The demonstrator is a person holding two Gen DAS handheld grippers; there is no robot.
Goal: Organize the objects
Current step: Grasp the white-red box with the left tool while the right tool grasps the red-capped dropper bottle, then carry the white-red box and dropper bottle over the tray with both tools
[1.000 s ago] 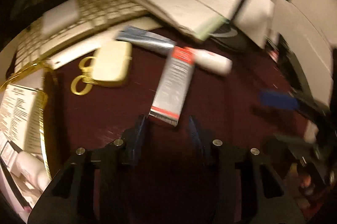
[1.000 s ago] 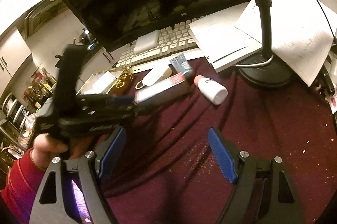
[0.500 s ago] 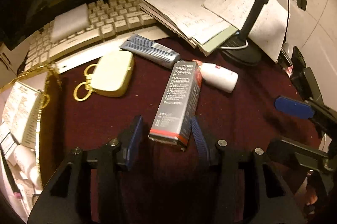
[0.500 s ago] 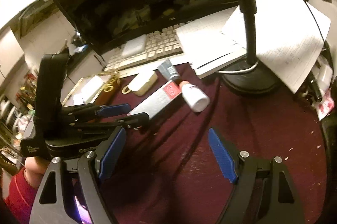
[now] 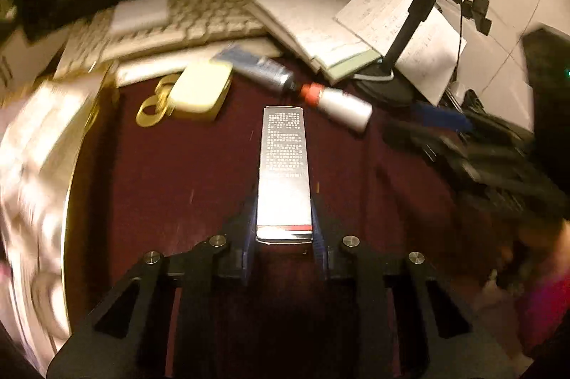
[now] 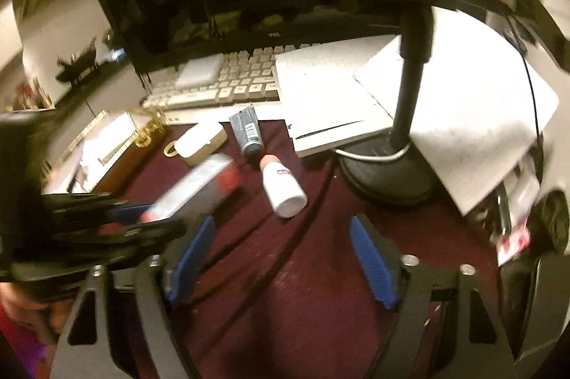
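Left wrist view: left gripper (image 5: pixel 284 229) clamped on the near end of a long silver carton (image 5: pixel 284 165), both fingers flat against its sides; the carton points away over the maroon cloth (image 5: pixel 185 165), and whether it is lifted or dragging cannot be told. Beyond it lie a white bottle with a red cap (image 5: pixel 338 106), a dark tube (image 5: pixel 263 70) and a cream case with a gold ring (image 5: pixel 199 90), all loose near the keyboard (image 5: pixel 185 22). A gold-rimmed tray (image 5: pixel 71 172) sits at the left, blurred, already holding pale items. Right wrist view: right gripper (image 6: pixel 281 257) wide open, holding nothing, above bare cloth. The carton shows at left, blurred, in the other tool's grasp. The bottle lies just ahead, its cap beside the tube's tip; contact unclear. Papers (image 6: pixel 327 101) and a lamp base (image 6: pixel 388 175) crowd the back. Judgement: sorting is early to middling, with one item in hand and three on the cloth; the tray looks the likely destination.
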